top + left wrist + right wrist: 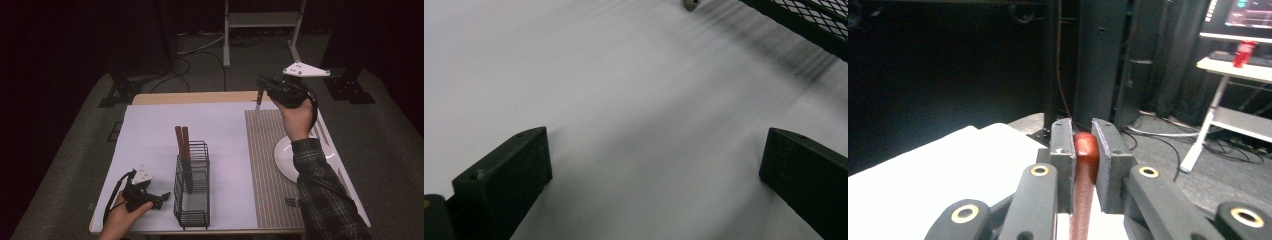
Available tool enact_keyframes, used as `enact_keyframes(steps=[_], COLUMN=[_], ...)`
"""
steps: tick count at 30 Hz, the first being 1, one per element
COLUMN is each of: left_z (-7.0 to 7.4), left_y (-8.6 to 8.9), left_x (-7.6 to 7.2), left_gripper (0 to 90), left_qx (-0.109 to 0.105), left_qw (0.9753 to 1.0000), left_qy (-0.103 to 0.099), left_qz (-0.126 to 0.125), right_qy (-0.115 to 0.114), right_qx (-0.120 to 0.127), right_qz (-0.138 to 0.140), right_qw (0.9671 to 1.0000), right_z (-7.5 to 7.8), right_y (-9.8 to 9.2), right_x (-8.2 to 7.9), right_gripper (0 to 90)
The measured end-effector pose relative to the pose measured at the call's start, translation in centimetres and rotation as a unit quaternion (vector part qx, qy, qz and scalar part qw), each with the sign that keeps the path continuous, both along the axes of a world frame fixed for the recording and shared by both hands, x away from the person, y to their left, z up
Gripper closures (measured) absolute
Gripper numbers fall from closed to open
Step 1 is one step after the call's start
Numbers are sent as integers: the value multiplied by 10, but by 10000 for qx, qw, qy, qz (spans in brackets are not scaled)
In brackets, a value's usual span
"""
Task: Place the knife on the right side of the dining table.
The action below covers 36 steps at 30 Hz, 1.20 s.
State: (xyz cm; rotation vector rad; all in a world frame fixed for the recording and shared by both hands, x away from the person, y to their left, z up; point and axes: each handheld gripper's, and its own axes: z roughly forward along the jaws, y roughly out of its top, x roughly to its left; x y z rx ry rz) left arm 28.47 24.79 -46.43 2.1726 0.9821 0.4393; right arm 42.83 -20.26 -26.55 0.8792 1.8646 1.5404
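Observation:
My right gripper (260, 83) hangs above the table's far right edge, shut on the red-brown handle of a knife (258, 100) whose blade points down at the striped placemat (265, 165). In the right gripper view the jaws of the gripper (1083, 135) clamp the knife handle (1086, 160) from both sides. A black wire basket (192, 190) near the front holds two more brown-handled knives (182, 142) upright. My left gripper (162, 197) rests low just left of the basket, open with nothing between its jaws. In its own view the gripper (656, 137) faces bare white table, the basket (814, 20) at the upper right.
A white plate (284, 156) lies on the placemat's right side, partly under the person's right forearm. A fork (292, 201) lies on the placemat near the front edge. The white table cover (150, 135) spreads left of the basket. Stands and cables sit on the floor beyond.

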Motion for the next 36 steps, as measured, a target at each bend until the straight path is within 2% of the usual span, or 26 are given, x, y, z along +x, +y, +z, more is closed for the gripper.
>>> enact_keyframes(steps=[7, 12, 24, 36], left_z=[0, 0, 0, 0], left_y=[0, 0, 0, 0], left_x=[0, 0, 0, 0], left_gripper=[0, 0, 0, 0], left_qx=[5, 12, 6, 7], left_qw=[10000, 10000, 10000, 10000], left_qy=[7, 3, 8, 9], left_qz=[-7, -8, -6, -5], right_qy=[87, 244, 450, 441], right_qx=[3, 21, 77, 169], right_qz=[-393, -611, -780, -941], right_qw=[9992, 9978, 9959, 9944], right_z=[-20, -36, -61, -68], right_y=[-15, -24, -31, -40], right_x=[14, 23, 30, 28], right_gripper=[795, 795, 794, 785])
